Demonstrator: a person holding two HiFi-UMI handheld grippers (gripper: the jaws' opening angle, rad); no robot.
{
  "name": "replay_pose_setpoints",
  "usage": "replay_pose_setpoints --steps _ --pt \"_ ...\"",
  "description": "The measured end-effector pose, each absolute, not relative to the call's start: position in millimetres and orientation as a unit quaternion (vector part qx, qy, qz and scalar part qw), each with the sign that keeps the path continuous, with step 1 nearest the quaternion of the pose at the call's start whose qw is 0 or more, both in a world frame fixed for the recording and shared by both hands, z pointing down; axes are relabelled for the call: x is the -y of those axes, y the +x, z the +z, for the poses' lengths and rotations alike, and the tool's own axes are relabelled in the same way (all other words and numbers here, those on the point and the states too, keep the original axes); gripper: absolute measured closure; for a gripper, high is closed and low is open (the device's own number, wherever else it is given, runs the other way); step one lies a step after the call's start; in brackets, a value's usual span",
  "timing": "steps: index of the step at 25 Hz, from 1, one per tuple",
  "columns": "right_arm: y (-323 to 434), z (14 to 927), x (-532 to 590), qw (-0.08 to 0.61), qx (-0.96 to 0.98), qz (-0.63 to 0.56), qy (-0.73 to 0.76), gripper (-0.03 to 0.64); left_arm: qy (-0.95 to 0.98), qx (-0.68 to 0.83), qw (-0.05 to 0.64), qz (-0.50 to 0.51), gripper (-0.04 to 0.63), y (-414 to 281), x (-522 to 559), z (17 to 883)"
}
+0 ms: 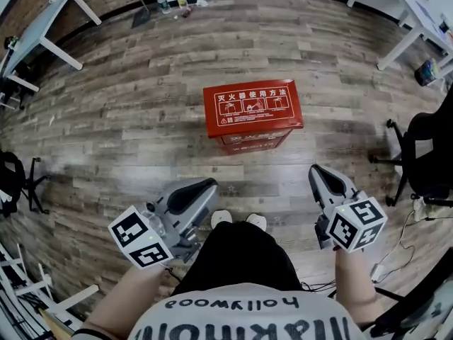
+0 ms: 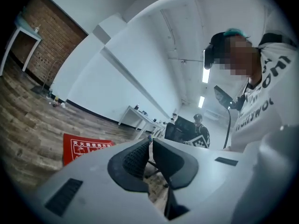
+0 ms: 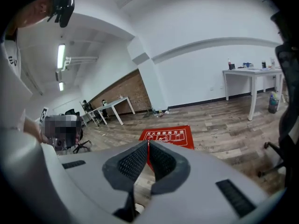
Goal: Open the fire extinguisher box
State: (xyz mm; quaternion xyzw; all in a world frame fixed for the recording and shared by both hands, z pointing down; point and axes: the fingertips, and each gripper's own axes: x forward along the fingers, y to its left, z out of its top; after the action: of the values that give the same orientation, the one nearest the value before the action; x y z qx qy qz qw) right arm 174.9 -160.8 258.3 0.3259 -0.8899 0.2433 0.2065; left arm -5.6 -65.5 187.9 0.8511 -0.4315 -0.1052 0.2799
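A red fire extinguisher box stands on the wooden floor ahead of me, lid down, white print on top. It also shows as a red box in the left gripper view and as a red box in the right gripper view. My left gripper is held low at the left, well short of the box, jaws shut and empty. My right gripper is at the right, also short of the box, shut with nothing held. Both sets of tips meet: left gripper, right gripper.
White tables stand at the back left and a white table at the back right. A black office chair is at the right. Cables lie on the floor by it. Another person stands across the room.
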Motion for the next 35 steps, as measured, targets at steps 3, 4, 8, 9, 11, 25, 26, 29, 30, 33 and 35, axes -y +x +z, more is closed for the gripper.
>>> replay_pose_setpoints --steps 3,4,8,9,11,25,26,29,30,33,35 --pt "167.0 273.2 165.3 0.224 0.89 0.235 0.32 0.606 0.849 0.442 0.269 -0.106 0.588 -19.0 71.4 196.3" --pt "166.1 277.1 167.5 0.227 0.89 0.231 0.321 0.606 0.845 0.45 0.269 -0.101 0.586 -24.1 72.8 202.7" --pt "167.9 297.1 177.7 0.234 0.887 0.218 0.334 0.604 0.831 0.486 0.266 -0.051 0.468 -42.0 79.0 242.1" --pt "168.1 303.9 178.8 0.242 0.886 0.211 0.334 0.601 0.829 0.493 0.264 -0.037 0.459 -45.6 80.6 252.7" --pt "168.9 320.7 178.9 0.263 0.885 0.195 0.332 0.581 0.826 0.5 0.258 -0.009 0.459 -50.9 83.5 274.1" --pt "156.0 460.4 201.9 0.247 0.882 0.182 0.359 0.506 0.845 0.496 0.197 0.039 0.459 -55.4 121.4 420.1" --pt "154.1 467.1 201.6 0.242 0.885 0.179 0.354 0.509 0.85 0.492 0.187 0.034 0.459 -52.5 122.3 427.3" --pt "149.5 484.7 208.3 0.219 0.9 0.153 0.344 0.509 0.863 0.486 0.138 0.016 0.459 -46.9 127.9 444.9" --pt "148.9 490.9 211.9 0.209 0.904 0.145 0.343 0.509 0.864 0.489 0.121 0.01 0.459 -47.3 130.6 451.4" --pt "151.1 517.2 226.0 0.193 0.91 0.128 0.344 0.509 0.86 0.502 0.086 0.02 0.459 -56.0 139.1 484.4" --pt "154.2 538.1 238.5 0.193 0.91 0.123 0.346 0.509 0.848 0.521 0.086 0.033 0.459 -66.7 148.4 512.0"
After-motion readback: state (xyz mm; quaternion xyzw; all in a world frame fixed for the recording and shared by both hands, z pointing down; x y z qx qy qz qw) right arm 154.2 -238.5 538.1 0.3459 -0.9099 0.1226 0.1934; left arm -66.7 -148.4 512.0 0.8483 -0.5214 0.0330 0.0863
